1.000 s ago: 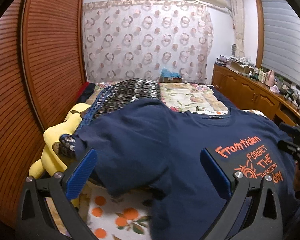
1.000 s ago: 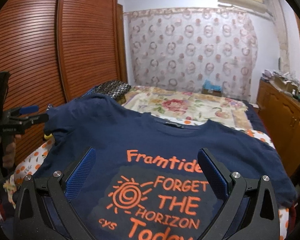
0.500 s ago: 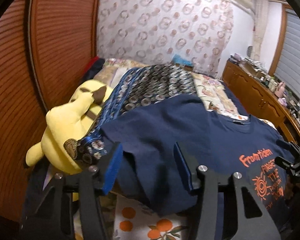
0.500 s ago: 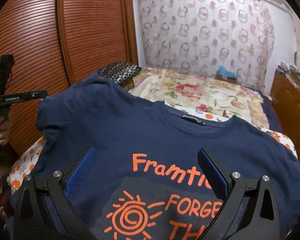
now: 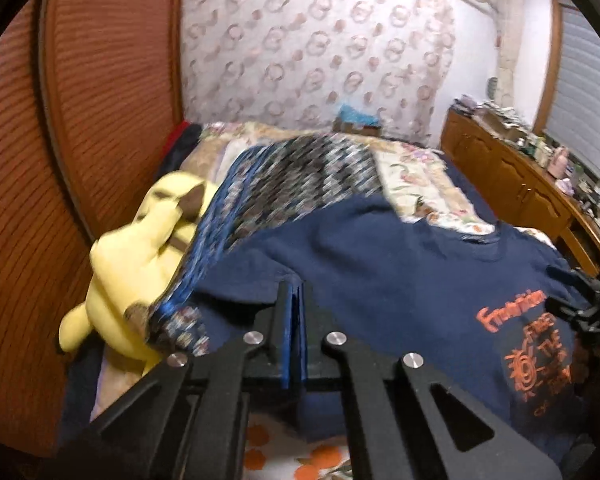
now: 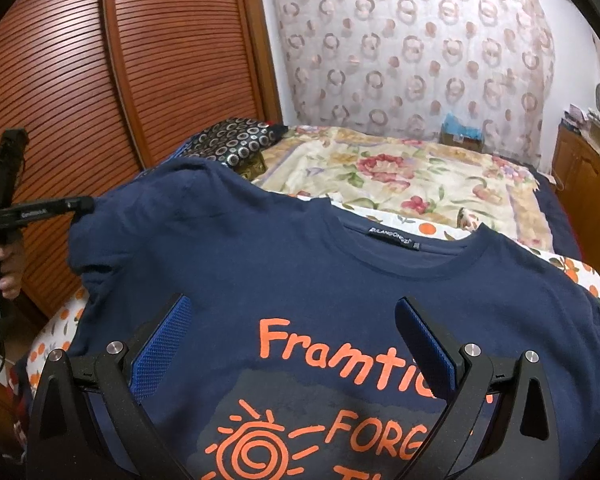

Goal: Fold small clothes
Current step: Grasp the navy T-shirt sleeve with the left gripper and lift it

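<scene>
A navy T-shirt (image 6: 260,248) with orange lettering lies face up across the bed, collar away from me. My left gripper (image 5: 294,292) is at the shirt's left sleeve. Its blue pads are pressed together, with a ridge of sleeve fabric at their tips. In the right wrist view the left gripper (image 6: 82,204) meets the sleeve's edge, a hand holding it. My right gripper (image 6: 292,302) hovers open over the chest print, nothing between its fingers (image 6: 172,336). The T-shirt (image 5: 400,280) fills the left wrist view, with the right gripper (image 5: 580,292) dark at the right edge.
A yellow plush toy (image 5: 132,264) and a dark ring-patterned cloth (image 5: 300,176) lie left of the shirt, against the wooden slatted wardrobe doors (image 5: 80,120). A floral bedspread (image 6: 400,184) lies beyond the collar. A wooden dresser (image 5: 520,188) runs along the right. An orange-print sheet (image 5: 300,456) shows underneath.
The left jaws went from wide open to shut as that gripper swung left onto the sleeve. The right gripper drew closer over the print, staying open.
</scene>
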Tool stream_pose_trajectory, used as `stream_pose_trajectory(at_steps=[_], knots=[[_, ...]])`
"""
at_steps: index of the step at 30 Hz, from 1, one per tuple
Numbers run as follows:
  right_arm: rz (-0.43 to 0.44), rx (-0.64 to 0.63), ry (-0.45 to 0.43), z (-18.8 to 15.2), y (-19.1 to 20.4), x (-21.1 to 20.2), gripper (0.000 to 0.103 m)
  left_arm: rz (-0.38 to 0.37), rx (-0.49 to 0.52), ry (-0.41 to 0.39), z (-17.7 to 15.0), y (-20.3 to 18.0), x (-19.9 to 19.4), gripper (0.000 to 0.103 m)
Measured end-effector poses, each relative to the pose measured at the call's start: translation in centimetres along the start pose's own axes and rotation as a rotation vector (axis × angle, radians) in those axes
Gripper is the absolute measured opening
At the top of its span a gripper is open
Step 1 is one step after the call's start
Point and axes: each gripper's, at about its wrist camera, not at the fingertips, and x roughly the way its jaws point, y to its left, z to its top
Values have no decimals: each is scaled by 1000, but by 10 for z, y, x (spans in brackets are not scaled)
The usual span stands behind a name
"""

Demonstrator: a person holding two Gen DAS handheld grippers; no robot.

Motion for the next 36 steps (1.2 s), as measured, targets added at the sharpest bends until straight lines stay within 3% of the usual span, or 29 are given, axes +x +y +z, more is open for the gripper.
stream_pose_trajectory(at_steps=[9, 14, 16, 17, 18, 21, 27, 36], knots=[[-43, 42, -42, 0, -21, -21, 103, -159, 158, -48, 52, -91, -1, 0], [-90, 86, -70, -5, -40, -40, 103, -273, 272, 18, 60, -160, 20, 1], [-109, 97, -69, -8, -46, -45, 103, -297, 301, 52, 58, -176, 29, 8], [-119, 101, -66, -10, -49, -47, 103, -299, 306, 59, 55, -179, 29, 18], [-126, 103, -63, -11, -52, -49, 103, -299, 311, 67, 53, -181, 30, 30], [-144, 110, -50, -15, -58, -51, 103, -299, 302, 77, 50, -175, 28, 43], [-94, 105, -22, -12, -62, -42, 101, -218, 259, 80, 39, -144, 27, 46], [105, -23, 98, 1, -18, 16, 70, -103, 196, 24, -6, -104, 18, 46]])
